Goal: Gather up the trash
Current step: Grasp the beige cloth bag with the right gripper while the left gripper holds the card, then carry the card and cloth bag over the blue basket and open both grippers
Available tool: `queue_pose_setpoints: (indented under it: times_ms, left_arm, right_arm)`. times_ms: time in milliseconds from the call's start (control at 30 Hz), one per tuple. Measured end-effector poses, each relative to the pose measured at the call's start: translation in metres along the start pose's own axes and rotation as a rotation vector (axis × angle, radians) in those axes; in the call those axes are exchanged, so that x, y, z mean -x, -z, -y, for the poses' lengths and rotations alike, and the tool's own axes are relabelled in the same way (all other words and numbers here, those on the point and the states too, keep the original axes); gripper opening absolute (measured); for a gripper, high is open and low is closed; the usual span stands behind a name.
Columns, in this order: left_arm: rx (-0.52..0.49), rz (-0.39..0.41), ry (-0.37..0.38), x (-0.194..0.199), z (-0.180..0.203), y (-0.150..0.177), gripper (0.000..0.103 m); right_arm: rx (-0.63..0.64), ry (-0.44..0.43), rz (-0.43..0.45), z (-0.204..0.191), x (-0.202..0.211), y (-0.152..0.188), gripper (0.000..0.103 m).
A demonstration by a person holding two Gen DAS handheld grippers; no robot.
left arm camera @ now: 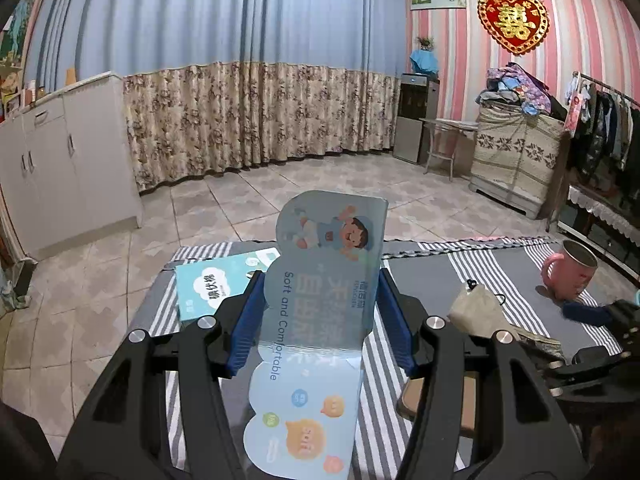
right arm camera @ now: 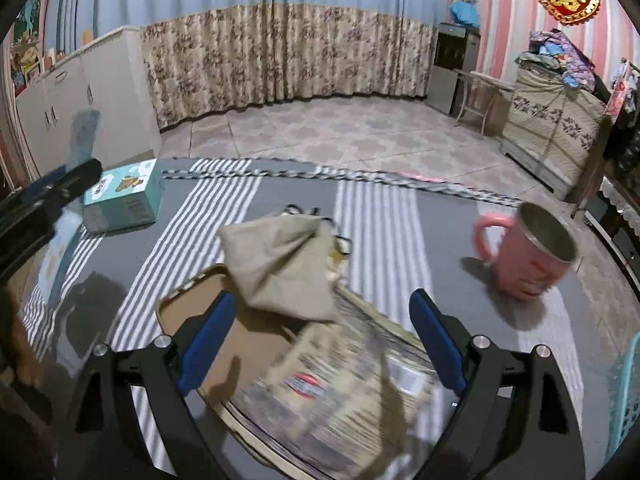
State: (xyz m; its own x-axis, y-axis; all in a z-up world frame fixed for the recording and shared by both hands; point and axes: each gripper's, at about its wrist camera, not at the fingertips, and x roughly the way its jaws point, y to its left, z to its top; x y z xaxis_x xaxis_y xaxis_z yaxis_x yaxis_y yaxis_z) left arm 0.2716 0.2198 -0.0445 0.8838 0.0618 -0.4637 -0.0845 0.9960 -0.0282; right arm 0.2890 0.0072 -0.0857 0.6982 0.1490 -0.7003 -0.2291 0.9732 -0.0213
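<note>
Left gripper (left arm camera: 320,312) jaws are narrowed onto a light-blue cloud-edged card (left arm camera: 308,344) printed with a cartoon baby and "Soft and Comfortable"; the card sits between the blue pads (left arm camera: 244,320), lifted above the tabletop (left arm camera: 432,280), its top end bent over toward the far side. Behind it on the left, a teal box (left arm camera: 216,284) lies on the grey-and-white striped cloth. Right gripper (right arm camera: 320,344) jaws are wide apart, holding nothing, hovering over a shallow cardboard tray (right arm camera: 240,340) that carries a beige drawstring pouch (right arm camera: 280,268) and a printed bag or wrapper (right arm camera: 340,392), blurred so I cannot read it. The pouch rests on the tray's far edge, partly over the wrapper. In the right wrist view the pink mug (right arm camera: 528,256) stands upright to the right, well apart from the tray, handle pointing left, metal-looking inside. The same view shows the teal box at far left, just beside the other gripper and the card hanging from it. A turquoise perforated basket (right arm camera: 624,396) clips the right edge of that view. Tiled floor (right arm camera: 340,132) and floral curtain (right arm camera: 280,52) lie beyond.
</note>
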Motion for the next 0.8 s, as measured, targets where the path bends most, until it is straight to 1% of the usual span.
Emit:
queue_pose_setpoints:
  times_ms: [100, 167, 233, 267, 333, 367, 400, 433, 500, 533, 633, 733, 800]
  left_arm:
    - [0.014, 0.008, 0.000, 0.003, -0.003, 0.001, 0.054]
    - [0.026, 0.002, 0.002, 0.002, -0.005, 0.003, 0.054]
    - [0.033, -0.002, -0.002, 0.002, -0.007, 0.004, 0.054]
    - [0.039, -0.003, 0.000, 0.002, -0.008, 0.005, 0.054]
    - [0.041, -0.003, 0.003, 0.002, -0.007, 0.005, 0.054]
    - [0.037, -0.002, 0.001, 0.002, -0.006, 0.006, 0.054]
    - [0.032, -0.001, -0.002, 0.002, -0.006, 0.007, 0.054]
    - [0.029, -0.002, -0.003, 0.002, -0.005, 0.007, 0.054]
    - [0.025, -0.003, -0.003, 0.002, -0.004, 0.008, 0.054]
    - [0.023, -0.004, -0.003, 0.002, -0.003, 0.008, 0.054]
    - [0.022, -0.001, 0.002, 0.004, -0.001, 0.009, 0.054]
    - [0.015, 0.006, 0.007, 0.006, 0.002, 0.009, 0.054]
    - [-0.007, 0.018, 0.006, 0.008, 0.009, 0.008, 0.054]
  right_arm:
    - [-0.002, -0.013, -0.036, -0.010, -0.015, -0.004, 0.086]
    - [-0.006, -0.020, -0.069, -0.014, -0.025, -0.006, 0.081]
    - [-0.008, -0.028, -0.097, -0.015, -0.033, -0.006, 0.062]
    - [-0.009, -0.033, -0.107, -0.015, -0.037, -0.006, 0.060]
    - [-0.009, -0.047, -0.107, -0.015, -0.038, -0.007, 0.053]
    - [-0.002, -0.071, -0.106, -0.015, -0.037, -0.008, 0.040]
    - [0.009, -0.087, -0.106, -0.015, -0.036, -0.009, 0.021]
    - [0.023, -0.082, -0.101, -0.016, -0.033, -0.009, 0.017]
    - [0.046, -0.079, -0.070, -0.014, -0.024, -0.010, 0.014]
    - [0.043, -0.086, -0.057, -0.011, -0.019, -0.011, 0.011]
    - [0.017, -0.098, -0.014, 0.002, 0.000, -0.014, 0.010]
    - [-0.004, -0.116, 0.006, 0.023, 0.025, -0.013, 0.010]
    - [0.006, -0.094, 0.032, 0.038, 0.044, -0.009, 0.010]
